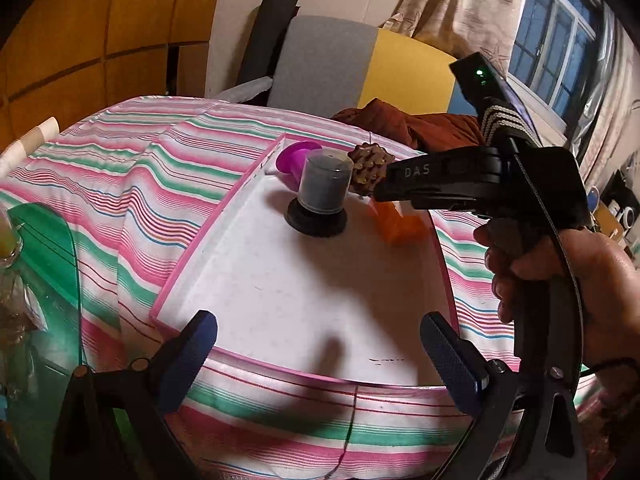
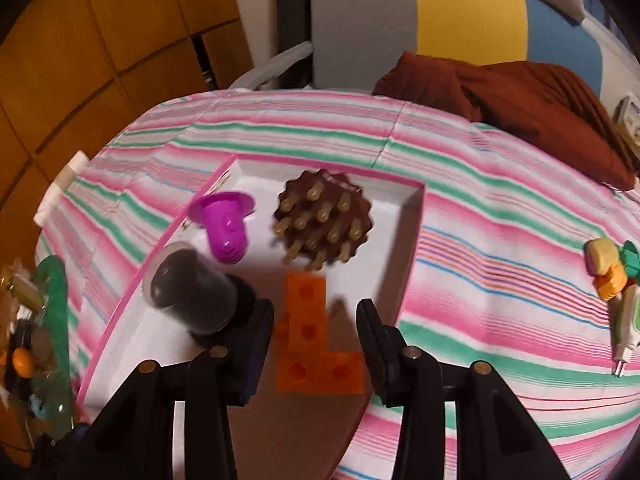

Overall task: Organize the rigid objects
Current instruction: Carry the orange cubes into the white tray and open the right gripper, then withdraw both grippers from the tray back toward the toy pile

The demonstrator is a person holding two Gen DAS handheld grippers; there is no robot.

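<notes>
- Here, the white tray with a pink rim lies on a striped cloth in the middle of the right wrist view, holding four things close together.
- The orange block sits at the lower centre, directly ahead of the right gripper, between its spread fingers; the pads do not press on it.
- A brown studded disc lies just above the block, a purple cup to its left, and a dark jar on a black base at the lower left, close beside the gripper's left finger.
- At the right edge of that view, a cluster of small coloured pieces rests on the cloth, well apart from the tray.
- In the left wrist view, the left gripper hovers at the bottom over the tray's near edge, fingers wide apart and holding nothing.
- The right tool, gripped by a hand, reaches in from the right side and partly hides the block there.
- A reddish-brown cloth lies at the upper right.
</notes>
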